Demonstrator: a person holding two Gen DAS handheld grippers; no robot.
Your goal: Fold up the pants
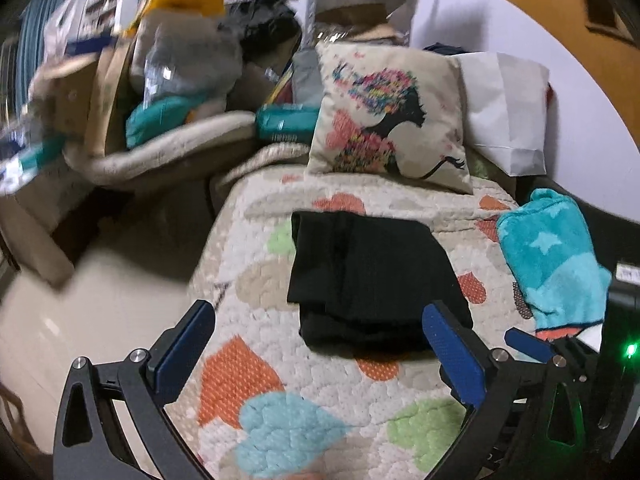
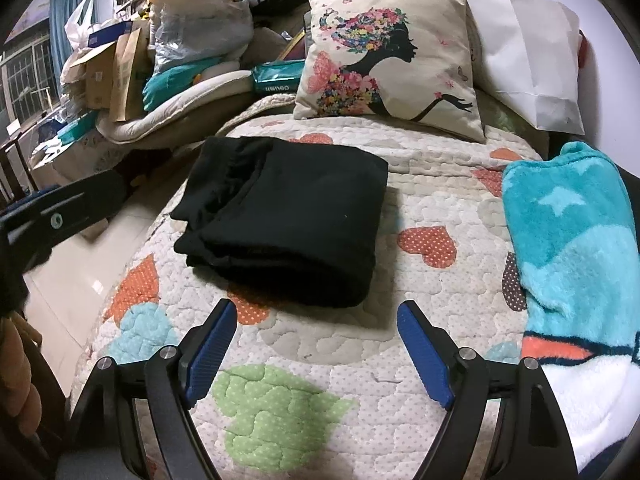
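With the pants [image 2: 280,220] folded on the quilt [image 2: 340,360], both grippers [image 1: 320,360] [image 2: 316,348], spread wide and empty, should withdraw without snagging them.

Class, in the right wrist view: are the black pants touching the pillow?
No: bare quilt shows between the folded black pants and the pillow.
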